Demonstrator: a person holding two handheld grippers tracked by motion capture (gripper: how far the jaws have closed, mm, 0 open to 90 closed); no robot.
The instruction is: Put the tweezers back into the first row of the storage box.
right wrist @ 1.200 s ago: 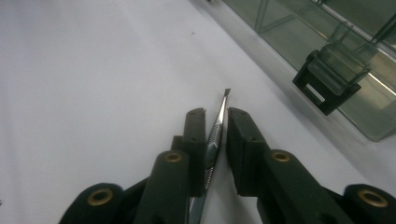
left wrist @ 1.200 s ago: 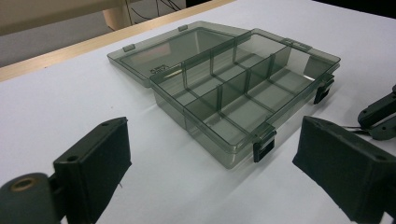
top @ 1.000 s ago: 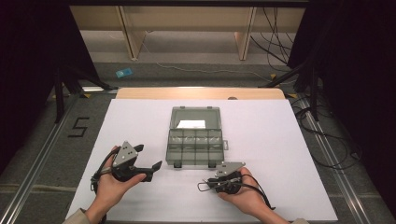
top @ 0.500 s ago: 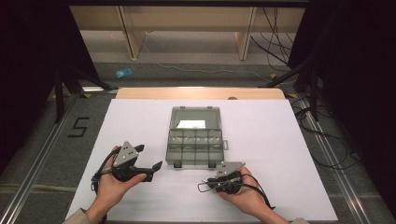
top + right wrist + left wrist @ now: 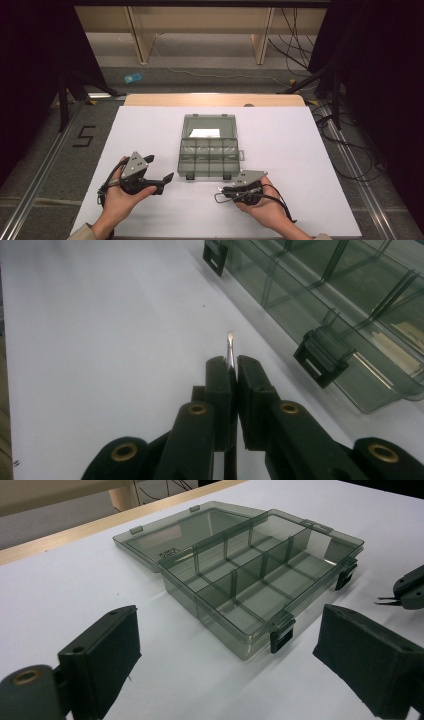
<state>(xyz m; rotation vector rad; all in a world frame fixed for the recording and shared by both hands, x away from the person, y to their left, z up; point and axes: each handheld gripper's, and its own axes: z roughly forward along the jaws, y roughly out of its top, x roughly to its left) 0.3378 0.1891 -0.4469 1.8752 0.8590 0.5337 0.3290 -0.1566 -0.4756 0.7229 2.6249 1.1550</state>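
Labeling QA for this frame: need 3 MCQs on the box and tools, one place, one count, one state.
1. Where is the box?
A. table's left edge
B. mid-table, beyond both tools
C. on the floor

2. How many black latches on the box's near wall?
A. one
B. two
C. four

3. State of the right tool?
A. shut on tweezers
B. wide open
C. shut on the lid

Answers:
1 B, the box sits centred, past the left tool and right one.
2 B, a latch sits near each front corner.
3 A, tweezers jut out between its closed jaws.
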